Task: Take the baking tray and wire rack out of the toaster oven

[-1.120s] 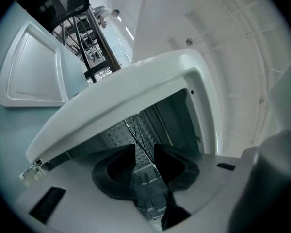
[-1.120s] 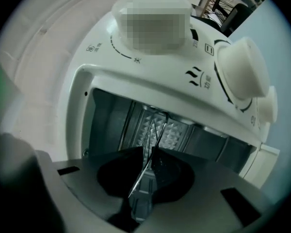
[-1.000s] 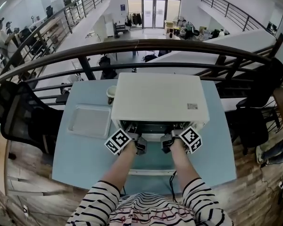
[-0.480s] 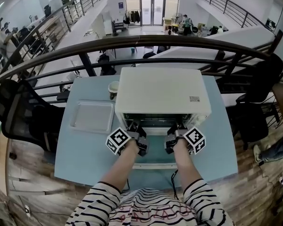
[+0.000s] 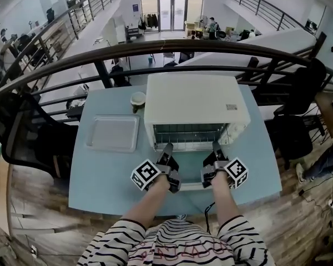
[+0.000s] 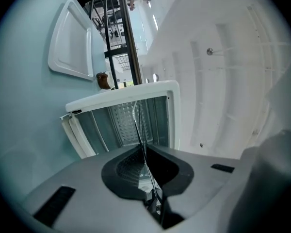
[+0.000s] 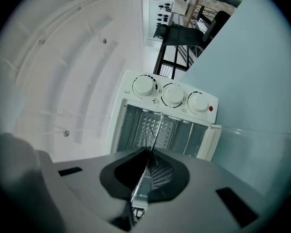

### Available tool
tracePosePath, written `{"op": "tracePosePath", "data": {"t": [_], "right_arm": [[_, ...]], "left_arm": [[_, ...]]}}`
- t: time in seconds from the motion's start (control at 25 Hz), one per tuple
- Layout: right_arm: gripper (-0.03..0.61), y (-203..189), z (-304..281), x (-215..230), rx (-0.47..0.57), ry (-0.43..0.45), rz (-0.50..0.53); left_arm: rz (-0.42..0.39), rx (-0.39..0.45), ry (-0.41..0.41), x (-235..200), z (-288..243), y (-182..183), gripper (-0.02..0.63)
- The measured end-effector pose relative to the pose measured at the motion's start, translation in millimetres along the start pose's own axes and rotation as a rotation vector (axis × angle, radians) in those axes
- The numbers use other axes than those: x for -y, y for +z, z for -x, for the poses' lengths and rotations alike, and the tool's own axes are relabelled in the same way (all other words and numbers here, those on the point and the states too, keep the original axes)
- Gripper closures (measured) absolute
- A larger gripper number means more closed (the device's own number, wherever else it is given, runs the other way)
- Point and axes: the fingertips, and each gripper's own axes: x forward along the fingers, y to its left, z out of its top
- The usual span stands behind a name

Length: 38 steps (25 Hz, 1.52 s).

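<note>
The white toaster oven point(image 5: 195, 101) stands on the pale blue table point(image 5: 100, 176) with its door folded down. The wire rack point(image 5: 190, 137) sticks partly out of its mouth. My left gripper point(image 5: 167, 148) is shut on the rack's front edge at the left; its jaws have just been closing, with the wire between them. My right gripper point(image 5: 216, 148) is shut on the same edge at the right. In the left gripper view the rack point(image 6: 138, 125) runs edge-on from my left gripper point(image 6: 146, 154) to the oven. The right gripper view shows the rack point(image 7: 153, 130) the same way, held in my right gripper point(image 7: 144, 164). The baking tray point(image 5: 113, 133) lies flat, left of the oven.
A small cup point(image 5: 137, 99) stands by the oven's back left corner. A dark railing point(image 5: 172, 51) runs behind the table. Black chairs stand at the left point(image 5: 22, 132) and the right point(image 5: 299, 132). The oven's three knobs point(image 7: 172, 95) are on its right side.
Both grippers have drawn back from the oven's mouth toward the person, and the wire rack has come out with them. The baking tray has not moved.
</note>
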Motion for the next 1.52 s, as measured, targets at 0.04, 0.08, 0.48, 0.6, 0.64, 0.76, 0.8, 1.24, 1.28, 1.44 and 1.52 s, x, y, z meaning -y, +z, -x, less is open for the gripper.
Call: {"op": "tracePosePath", "data": {"t": [0.04, 0.08, 0.48, 0.6, 0.64, 0.76, 0.8, 1.24, 1.28, 1.44, 1.52], "right_arm": [[0.549, -1, 5, 1, 0.005, -0.001, 0.0], [0.549, -2, 11, 2, 0.011, -0.003, 0.001], [0.549, -19, 62, -1, 0.069, -0.013, -0.02], [0.549, -23, 77, -1, 0.088, -0.015, -0.025], [0.549, -25, 82, -1, 0.095, -0.016, -0.027], [0.549, -30, 96, -4, 0.11, -0.013, -0.025], [0.549, -32, 100, -6, 0.114, -0.008, -0.022], [0.551, -70, 155, -9, 0.167, -0.016, -0.017], [0.551, -77, 160, -9, 0.17, -0.017, -0.021], [0.551, -106, 176, -11, 0.185, -0.027, -0.03], [0.551, -122, 182, -11, 0.184, -0.031, -0.021]], "left_arm": [[0.006, -0.006, -0.004, 0, 4, -3, 0.577], [0.013, -0.013, -0.008, 0, 8, -6, 0.577], [0.055, -0.097, -0.033, 5, 53, -23, 0.578], [0.046, -0.132, -0.034, 7, 65, -28, 0.578], [0.046, -0.141, -0.035, 7, 69, -30, 0.578], [0.055, -0.154, -0.037, 8, 81, -33, 0.578], [0.058, -0.159, -0.037, 7, 84, -34, 0.578], [0.053, -0.239, -0.084, 14, 132, -33, 0.58], [0.053, -0.246, -0.085, 12, 139, -31, 0.58], [0.058, -0.267, -0.086, 2, 167, -21, 0.58], [0.061, -0.271, -0.086, -5, 181, -15, 0.58]]}}
